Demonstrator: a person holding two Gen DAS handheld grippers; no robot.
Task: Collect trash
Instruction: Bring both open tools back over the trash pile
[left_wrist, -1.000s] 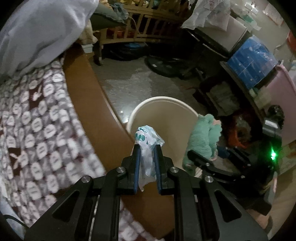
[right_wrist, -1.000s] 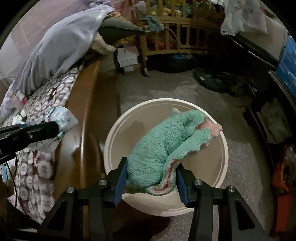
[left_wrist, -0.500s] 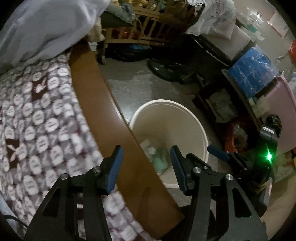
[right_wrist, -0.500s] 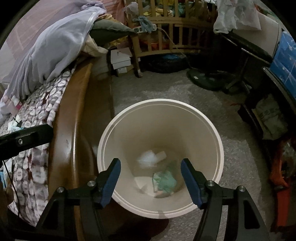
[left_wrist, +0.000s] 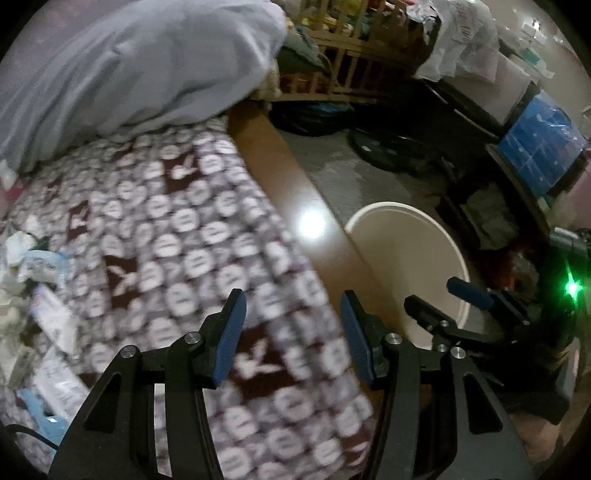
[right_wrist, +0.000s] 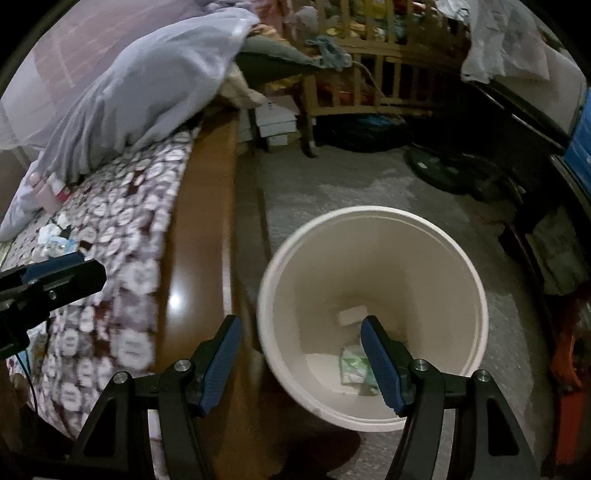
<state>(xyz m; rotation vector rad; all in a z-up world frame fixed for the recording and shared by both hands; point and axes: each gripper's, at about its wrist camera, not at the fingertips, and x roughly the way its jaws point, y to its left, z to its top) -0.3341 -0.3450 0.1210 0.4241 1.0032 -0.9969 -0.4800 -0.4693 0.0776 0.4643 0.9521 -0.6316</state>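
Lying at the bottom of the cream bucket (right_wrist: 373, 254): green-white wrapper (right_wrist: 354, 363), long axis not readable, beside a white scrap (right_wrist: 351, 316). Bucket mouth faces up, beside the wooden bed rail (right_wrist: 201, 236). Right gripper (right_wrist: 301, 360) hangs over the near rim, jaws spread, empty. Left gripper (left_wrist: 291, 336) released, empty, over the patterned blanket (left_wrist: 177, 236); more litter (left_wrist: 37, 262) lies left of it.

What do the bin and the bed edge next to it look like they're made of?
The bin looks like cream plastic with a smooth matte wall and a thin moulded rim. The bed edge looks like brown wood with a glossy varnish, since it shows a sharp light glare.
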